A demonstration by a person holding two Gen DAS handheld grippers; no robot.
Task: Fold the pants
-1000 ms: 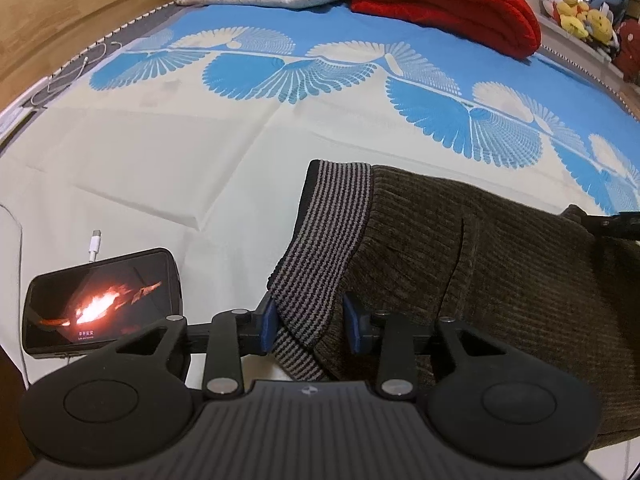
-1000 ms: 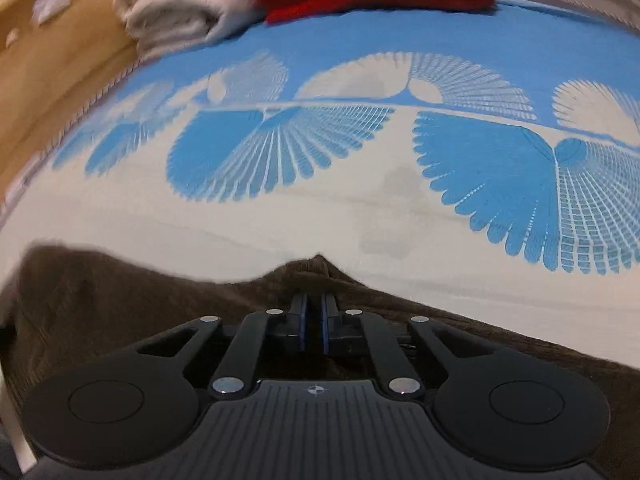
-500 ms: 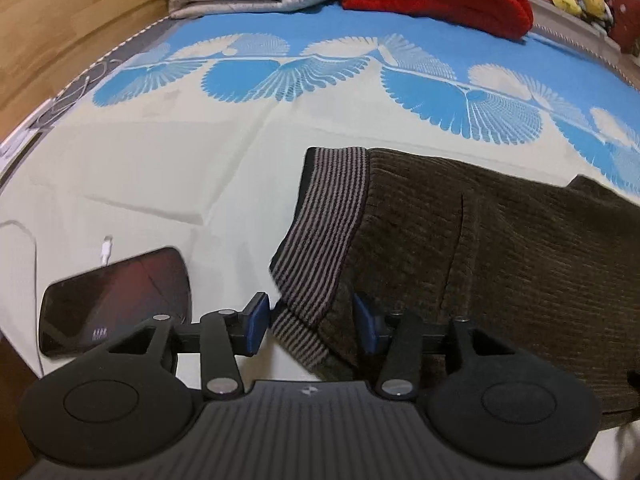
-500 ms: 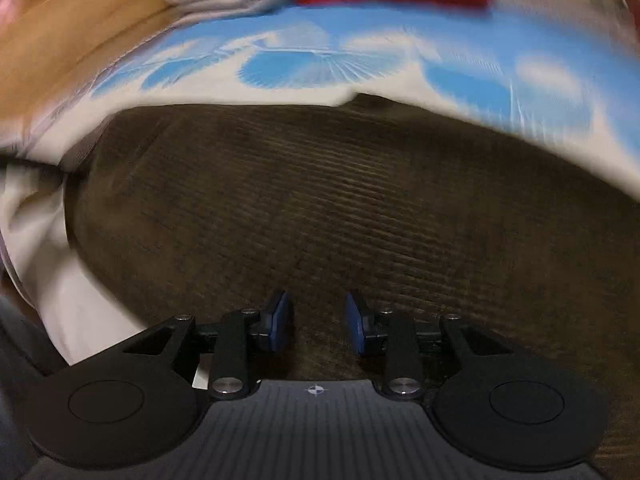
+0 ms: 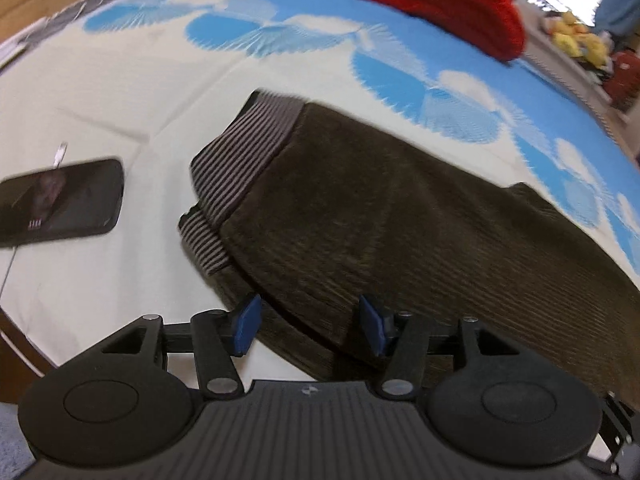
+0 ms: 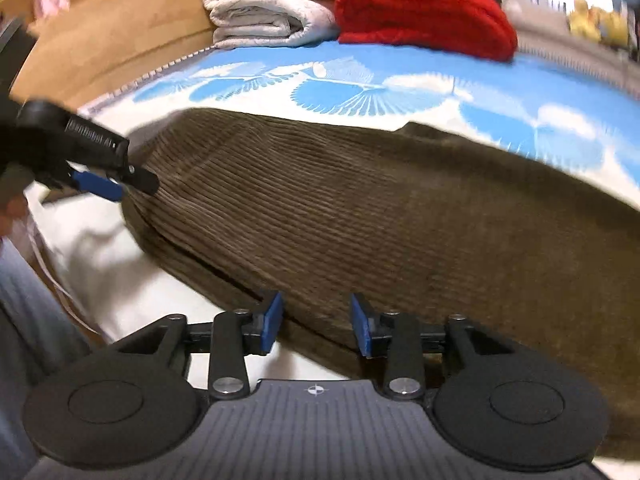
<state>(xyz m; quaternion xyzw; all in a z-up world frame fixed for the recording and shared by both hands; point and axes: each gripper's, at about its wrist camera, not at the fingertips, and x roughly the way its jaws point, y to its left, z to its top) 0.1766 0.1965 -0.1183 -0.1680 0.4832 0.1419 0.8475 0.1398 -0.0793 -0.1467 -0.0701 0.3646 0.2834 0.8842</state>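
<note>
Home bedroom: bed covered by blue-and-white sheet [image 5: 120,92], folded blankets [image 6: 264,4] stacked by wooden headboard [image 6: 104,40], plush toys [image 5: 576,38] seen on a ledge, phone [image 5: 60,200] left on bed

Both wrist cameras are looking low and close across the bed, facing its far end. The left view is sitting nearer the pants' [image 5: 400,220] striped waistband at left; the right view is taking in the left gripper [image 6: 100,184]. Both are sharing the red blanket [image 5: 440,4].
</note>
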